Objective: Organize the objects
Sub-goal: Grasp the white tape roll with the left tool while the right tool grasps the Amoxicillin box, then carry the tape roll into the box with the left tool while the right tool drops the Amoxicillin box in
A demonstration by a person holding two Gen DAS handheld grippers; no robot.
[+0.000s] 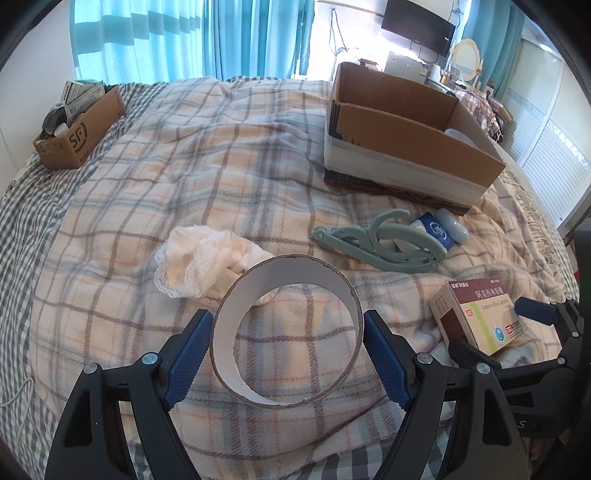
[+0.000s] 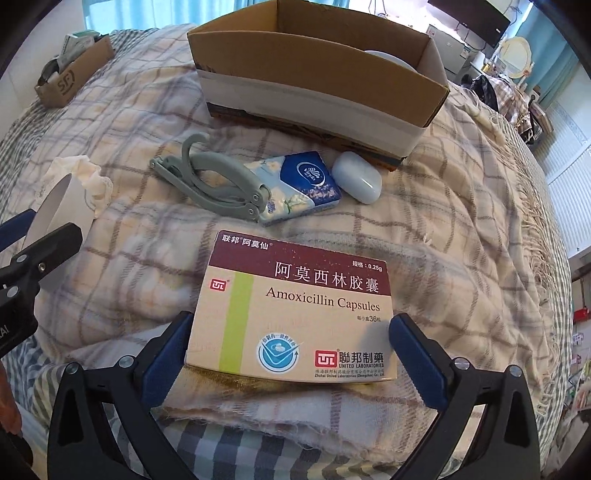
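Note:
My left gripper [image 1: 288, 343] is shut on a cardboard tape ring [image 1: 236, 317], its blue pads pressing both sides, above the plaid blanket. My right gripper [image 2: 291, 350] is shut on an Amoxicillin Capsules box [image 2: 295, 310], also seen in the left wrist view [image 1: 476, 314]. Ahead lie a green folding hanger [image 2: 210, 181], a blue tissue pack [image 2: 303, 181] and a pale blue case [image 2: 356, 177]. A large open cardboard box [image 2: 314, 85] stands behind them. A white lace cloth [image 1: 199, 258] lies left of the ring.
A small SF cardboard box [image 1: 77, 129] filled with items sits at the bed's far left corner. Blue curtains, a dresser with a mirror [image 1: 465, 59] and a wall TV [image 1: 417, 26] stand beyond the bed. The bed's right edge has fringe [image 2: 535, 229].

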